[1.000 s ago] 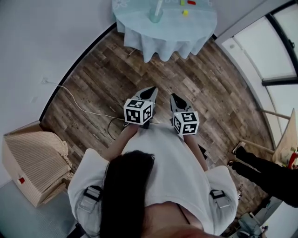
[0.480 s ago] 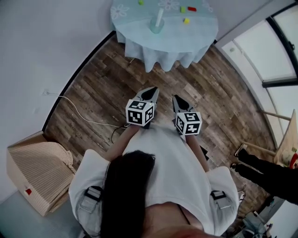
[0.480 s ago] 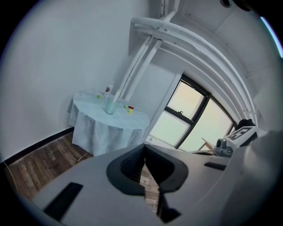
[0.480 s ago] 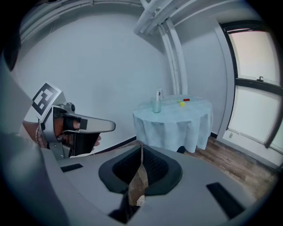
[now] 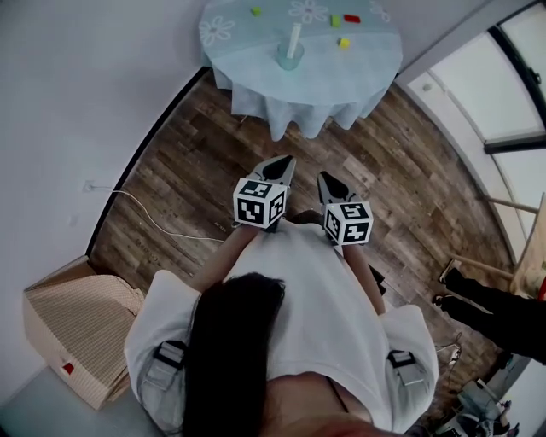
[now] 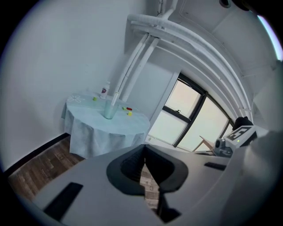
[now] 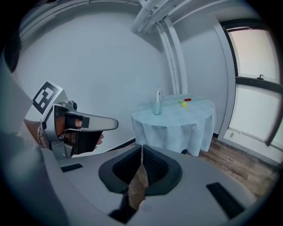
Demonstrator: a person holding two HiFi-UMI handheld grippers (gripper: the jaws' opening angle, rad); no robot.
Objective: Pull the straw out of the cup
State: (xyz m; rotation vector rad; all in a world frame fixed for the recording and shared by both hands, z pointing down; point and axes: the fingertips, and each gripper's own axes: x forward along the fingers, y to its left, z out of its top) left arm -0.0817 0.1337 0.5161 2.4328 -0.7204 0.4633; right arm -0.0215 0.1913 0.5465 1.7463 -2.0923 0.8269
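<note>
- A person (image 5: 299, 316) in a white top stands on a wood-plank floor (image 5: 205, 154), well short of the round table (image 5: 294, 107), with a two-jaw gripper in each hand
- The left gripper (image 5: 287, 160) points toward the table, its black pads (image 6: 126, 170) pressed together at the tips with nothing between them; only floor planks show through the slit behind the tips
- The right gripper (image 5: 324, 177), just beside the left one and also aimed at the table, has its fingers closed on each other, and it too is empty
- A cardboard box (image 5: 77, 337) sits by the wall, farther from the table than the person, and a white cable (image 5: 145, 205) trails over the floor between the box and the table
- Another person's dark-trousered legs (image 5: 495, 311) show well apart from the table, on its window side
- The table, draped in a pale blue cloth with daisy prints, stands against the white wall
- A clear cup (image 5: 290, 58) stands upright on the table, near the edge that faces the person, with the white straw (image 5: 294, 36) in it, its top well above the rim
- A yellow block (image 5: 343, 42), a green block (image 5: 335, 19) and a red block (image 5: 351, 18) lie on the table on the window side of the cup
- White pipes (image 6: 137, 66) climb the wall behind the table, and a dark-framed window (image 7: 261, 79) stands beside it
</note>
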